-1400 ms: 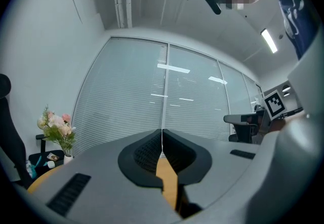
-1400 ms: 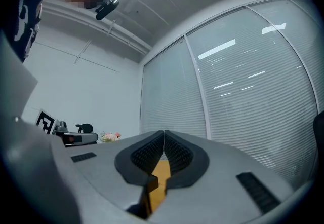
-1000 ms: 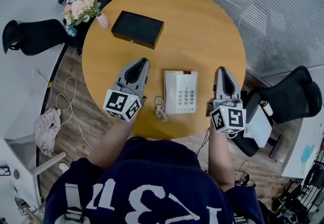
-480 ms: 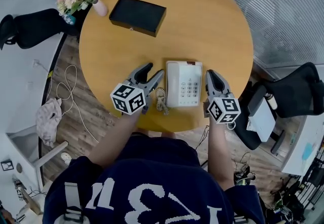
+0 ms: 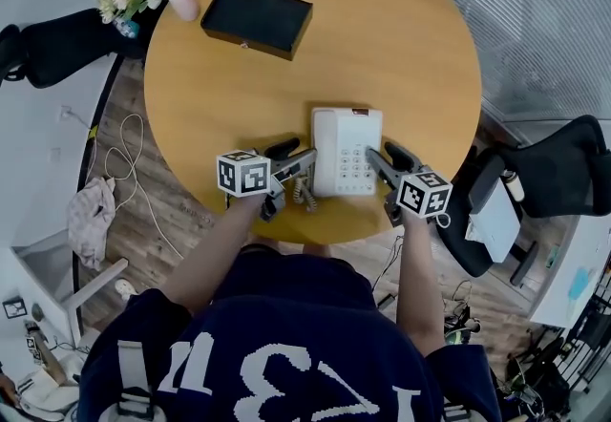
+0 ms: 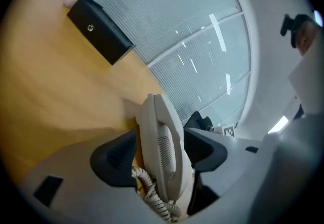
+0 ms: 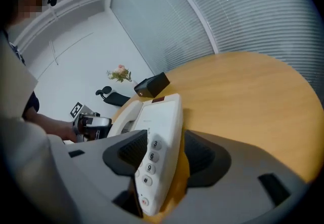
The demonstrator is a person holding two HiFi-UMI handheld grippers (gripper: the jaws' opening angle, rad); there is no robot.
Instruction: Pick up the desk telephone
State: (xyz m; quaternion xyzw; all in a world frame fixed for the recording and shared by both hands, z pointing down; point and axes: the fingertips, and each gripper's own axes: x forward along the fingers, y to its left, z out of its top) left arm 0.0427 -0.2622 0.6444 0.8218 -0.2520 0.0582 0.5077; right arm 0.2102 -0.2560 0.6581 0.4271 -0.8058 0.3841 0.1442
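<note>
Desk telephone (image 5: 344, 148) lies flat near the round table's (image 5: 401, 48) near edge; my left gripper (image 5: 298, 153) straddles its handset (image 6: 162, 147) and my right gripper (image 5: 382, 155) its keypad (image 7: 151, 159) side, jaws just spread and pressing nothing, so I judge clamping and lifting remain.

Phone (image 7: 164, 121) keys (image 7: 151, 156): 3, 6, 9, # legible.

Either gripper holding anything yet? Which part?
Nothing held. Both pairs of jaws have just been opening: left gripper straddles the handset, right gripper straddles the phone at its keypad edge, not clamped.
</note>
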